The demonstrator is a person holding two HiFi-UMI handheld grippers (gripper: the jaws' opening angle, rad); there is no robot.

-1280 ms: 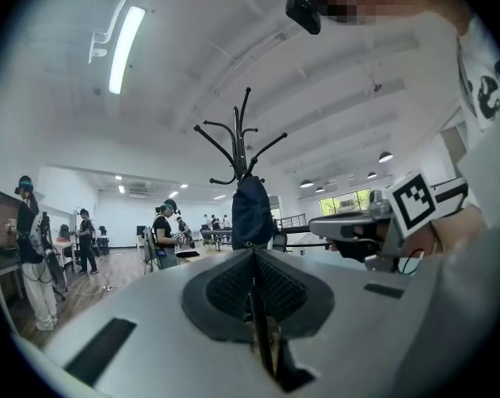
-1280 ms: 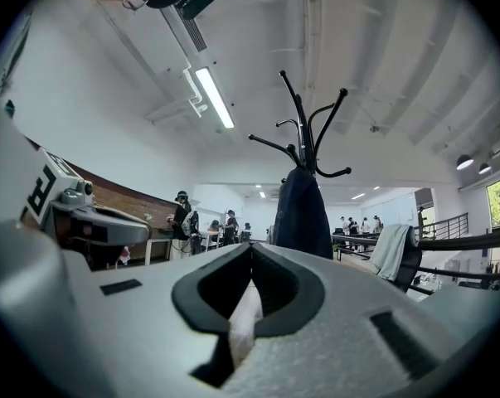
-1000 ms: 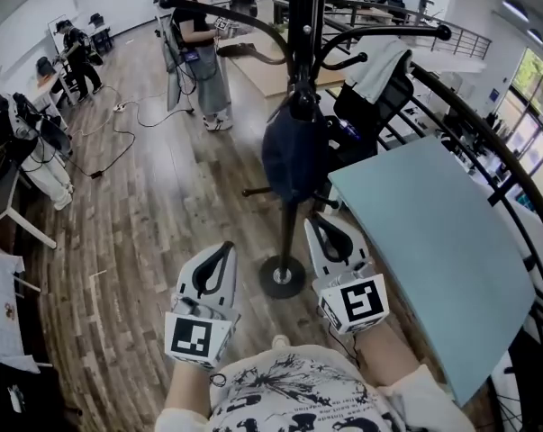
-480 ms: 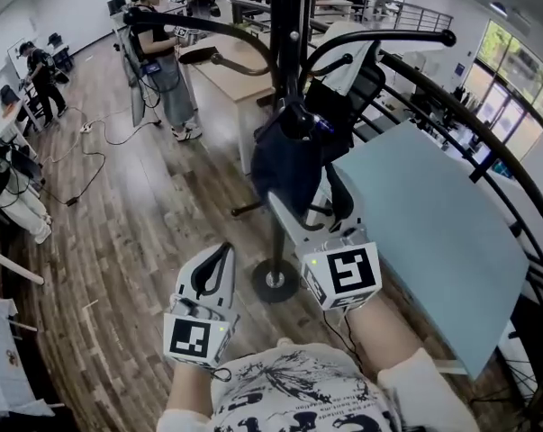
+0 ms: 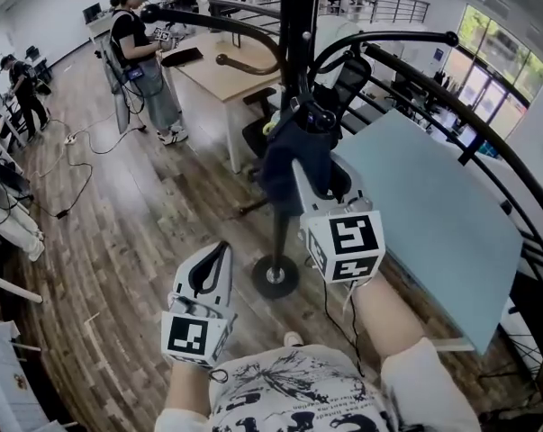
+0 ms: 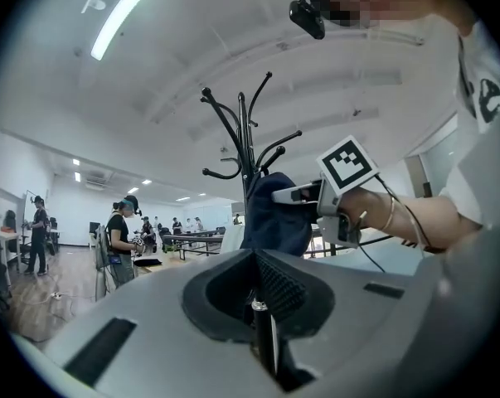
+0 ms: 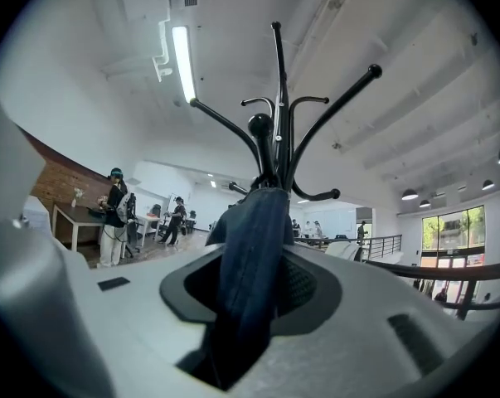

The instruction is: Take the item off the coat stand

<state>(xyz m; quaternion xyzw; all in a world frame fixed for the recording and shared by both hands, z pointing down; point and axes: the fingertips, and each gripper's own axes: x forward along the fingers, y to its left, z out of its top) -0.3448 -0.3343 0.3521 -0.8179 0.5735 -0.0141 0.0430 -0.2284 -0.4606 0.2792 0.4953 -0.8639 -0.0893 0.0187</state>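
Right gripper view, right tool (image 7: 248, 265) just closing onto navy garment (image 7: 258, 214) on coat stand (image 7: 277, 98), left tool (image 6: 254, 260) pressed together

The coat stand (image 7: 276, 98) is black metal with a smooth, glossy coat, and the item (image 7: 250, 247) is dark blue woven cloth, matt and denim-like, soft in its folds. The left gripper (image 5: 215, 261) and the right gripper (image 5: 318, 180) have pale grey matt plastic shells, with dark pads (image 6: 276, 284) of fine ribbed texture. The floor (image 5: 145, 214) is brown wood plank with a faint sheen, and the table top (image 5: 433, 214) on the right is smooth, matt pale green.
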